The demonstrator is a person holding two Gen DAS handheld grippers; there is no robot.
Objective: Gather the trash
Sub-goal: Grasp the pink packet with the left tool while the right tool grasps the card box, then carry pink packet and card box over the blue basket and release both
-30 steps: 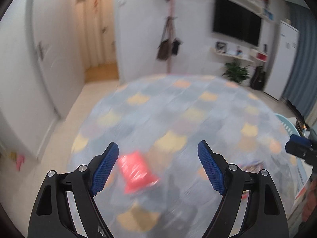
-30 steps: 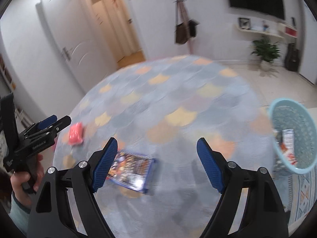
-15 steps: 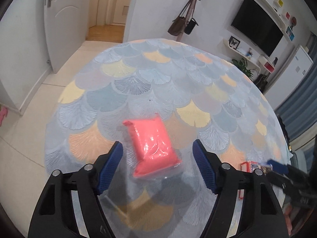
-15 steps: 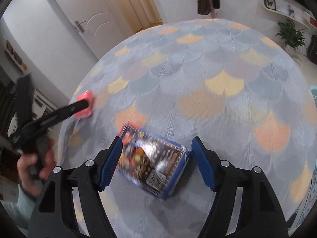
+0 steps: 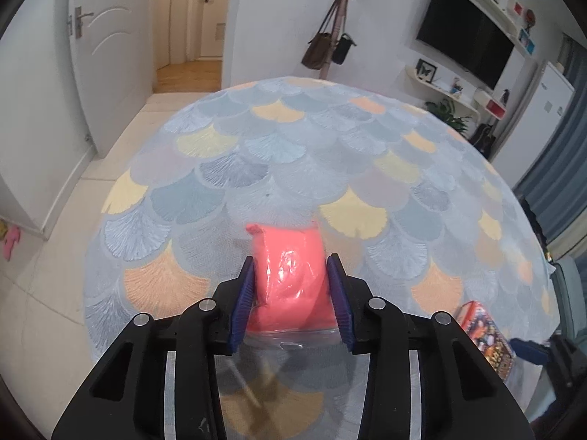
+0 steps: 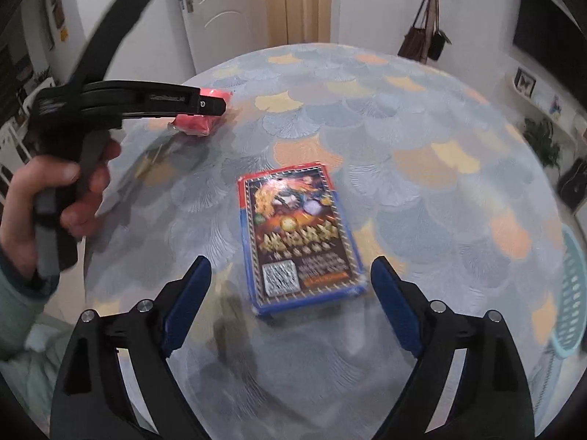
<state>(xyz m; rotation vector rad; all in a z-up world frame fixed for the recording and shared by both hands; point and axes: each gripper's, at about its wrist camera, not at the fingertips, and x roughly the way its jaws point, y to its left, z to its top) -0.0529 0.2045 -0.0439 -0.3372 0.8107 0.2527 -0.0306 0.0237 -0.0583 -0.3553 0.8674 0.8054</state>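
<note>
A red plastic packet (image 5: 290, 275) lies on the round table (image 5: 293, 154) with a scallop-pattern cloth. My left gripper (image 5: 290, 275) is shut on the packet, its blue pads pressed against both sides. The packet also shows in the right wrist view (image 6: 198, 121), under the left gripper (image 6: 205, 104). A colourful blue-edged snack packet (image 6: 297, 234) lies flat in mid-table. My right gripper (image 6: 290, 278) is open, its fingers either side of the packet's near end, slightly above it. The packet also shows in the left wrist view (image 5: 488, 337).
A light blue basket (image 6: 568, 293) stands at the table's right edge. White doors (image 5: 99, 66) and a hallway lie behind the table. A coat stand with bags (image 5: 330, 47), a wall TV (image 5: 466, 47) and a shelf with a plant (image 5: 447, 113) are at the back right.
My left gripper has moved forward and closed on the red packet. My right gripper has come down over the colourful packet, still open.
</note>
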